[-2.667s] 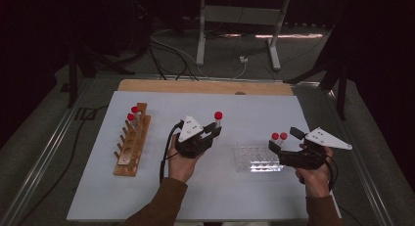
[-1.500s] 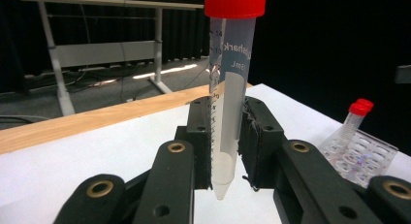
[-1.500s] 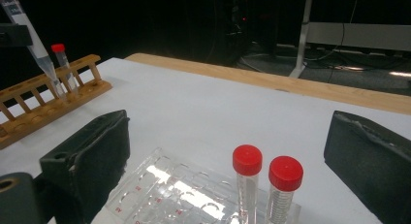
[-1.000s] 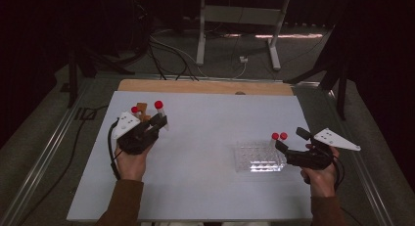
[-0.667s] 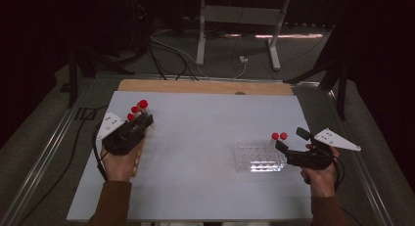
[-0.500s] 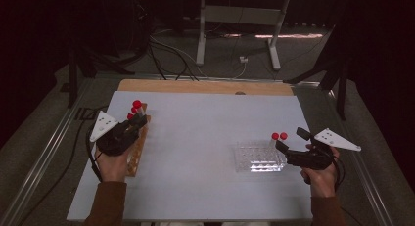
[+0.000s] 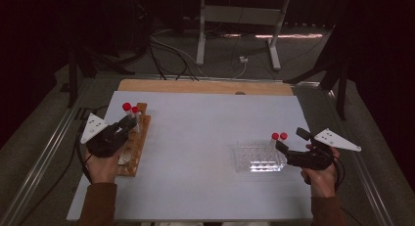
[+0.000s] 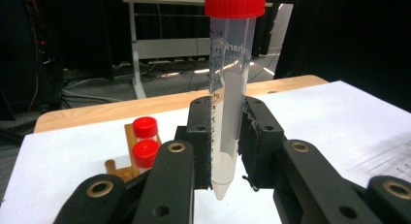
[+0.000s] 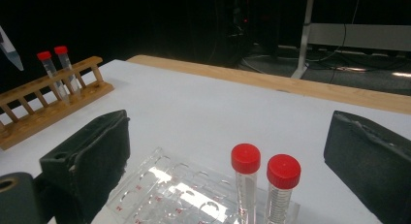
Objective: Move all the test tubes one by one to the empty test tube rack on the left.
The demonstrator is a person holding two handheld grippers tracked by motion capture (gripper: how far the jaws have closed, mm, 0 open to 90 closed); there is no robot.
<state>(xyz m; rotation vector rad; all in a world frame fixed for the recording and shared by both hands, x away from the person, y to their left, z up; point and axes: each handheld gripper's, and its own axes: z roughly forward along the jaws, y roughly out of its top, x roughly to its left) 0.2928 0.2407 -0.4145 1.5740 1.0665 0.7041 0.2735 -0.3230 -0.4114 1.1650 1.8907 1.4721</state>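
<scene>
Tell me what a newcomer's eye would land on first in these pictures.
First, the red-capped tube held upright between the left gripper fingers, close by the wooden rack at the table's left, where two more red caps already stand. Next, the clear plastic rack at the right, with two red-capped tubes at its far right corner and the right gripper open beside it.

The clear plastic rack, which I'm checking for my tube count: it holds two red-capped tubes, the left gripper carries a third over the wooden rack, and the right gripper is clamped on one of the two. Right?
Not quite. The right gripper is open: in the right gripper view its jaws stand wide apart, either side of the two red-capped tubes in the clear plastic rack, touching neither. The left gripper does hold a third tube by the wooden rack.
</scene>
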